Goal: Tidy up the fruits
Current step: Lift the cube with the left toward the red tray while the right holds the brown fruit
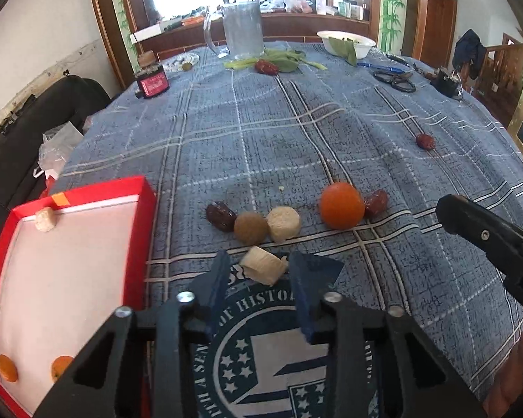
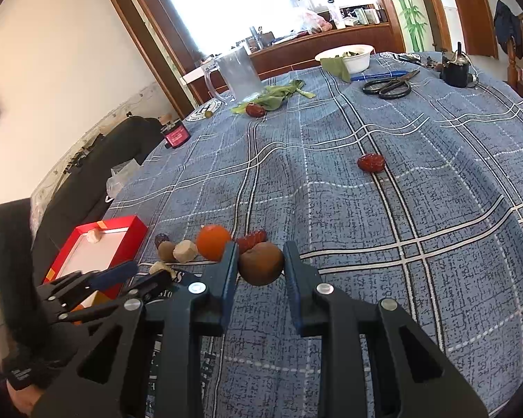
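My left gripper (image 1: 259, 270) is shut on a pale cut fruit piece (image 1: 263, 269) just above the cloth, right of the red box (image 1: 139, 209). The box holds a pale piece (image 1: 44, 219) and two orange fruits (image 1: 7, 367). On the cloth ahead lie a dark date (image 1: 220, 216), a brown round fruit (image 1: 250, 228), a pale chunk (image 1: 283, 223), an orange (image 1: 341, 205) and a red date (image 1: 376, 202). My right gripper (image 2: 259, 263) is shut on a brown round fruit (image 2: 260, 263) beside the orange (image 2: 212, 242).
A lone red date (image 2: 370, 163) lies mid-table, another (image 1: 266, 67) by green leaves near a glass jug (image 1: 242, 31). A white bowl (image 2: 347, 56), scissors (image 2: 388, 87), a pen and a red jar (image 1: 151, 83) stand at the far side. A black sofa sits left of the table.
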Tool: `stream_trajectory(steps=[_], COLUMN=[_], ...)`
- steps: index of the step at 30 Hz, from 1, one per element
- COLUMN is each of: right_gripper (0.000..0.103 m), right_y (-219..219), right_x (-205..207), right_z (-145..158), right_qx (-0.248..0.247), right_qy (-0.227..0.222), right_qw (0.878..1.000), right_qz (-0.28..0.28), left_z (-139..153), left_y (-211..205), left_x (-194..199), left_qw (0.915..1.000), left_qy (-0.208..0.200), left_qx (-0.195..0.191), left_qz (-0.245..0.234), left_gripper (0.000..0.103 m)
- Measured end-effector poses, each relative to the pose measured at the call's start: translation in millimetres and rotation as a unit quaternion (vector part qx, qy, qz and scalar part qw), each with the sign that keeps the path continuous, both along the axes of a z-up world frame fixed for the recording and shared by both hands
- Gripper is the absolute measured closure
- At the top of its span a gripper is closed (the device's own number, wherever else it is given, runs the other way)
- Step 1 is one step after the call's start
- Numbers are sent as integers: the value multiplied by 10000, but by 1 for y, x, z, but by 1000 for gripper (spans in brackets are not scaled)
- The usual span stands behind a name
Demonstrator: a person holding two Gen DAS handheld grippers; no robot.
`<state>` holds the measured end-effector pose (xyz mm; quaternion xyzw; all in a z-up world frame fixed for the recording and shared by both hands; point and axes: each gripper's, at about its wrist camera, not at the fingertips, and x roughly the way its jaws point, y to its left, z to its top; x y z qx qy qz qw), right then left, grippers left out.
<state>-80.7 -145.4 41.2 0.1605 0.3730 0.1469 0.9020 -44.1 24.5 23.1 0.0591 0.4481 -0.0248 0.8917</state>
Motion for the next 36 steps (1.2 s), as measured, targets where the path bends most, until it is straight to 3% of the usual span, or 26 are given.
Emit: stream_trajectory(steps=[7, 24, 30, 36], right_gripper=[75, 75, 75, 75], right_y=[-1, -10, -13, 28], right_x=[2, -2, -7, -26], right_z=[-3, 4, 7, 15], right_qx=[-4, -180, -167, -264], right_qy=[43, -255, -288, -374], right_qw=[10000, 9983, 9970, 9987], right_qz=[-36, -488, -695, -210], left_z=[7, 68, 74, 78], left_y=[3, 28, 52, 83], left_x=[-11, -94, -107, -112], left_qw=[9999, 9932, 9921, 9901], left_qy=[-97, -1050, -1182, -1301], left_qx=[-56, -418, -425, -402], left_qz=[-35, -279, -73, 340], left_gripper=[75, 75, 75, 75])
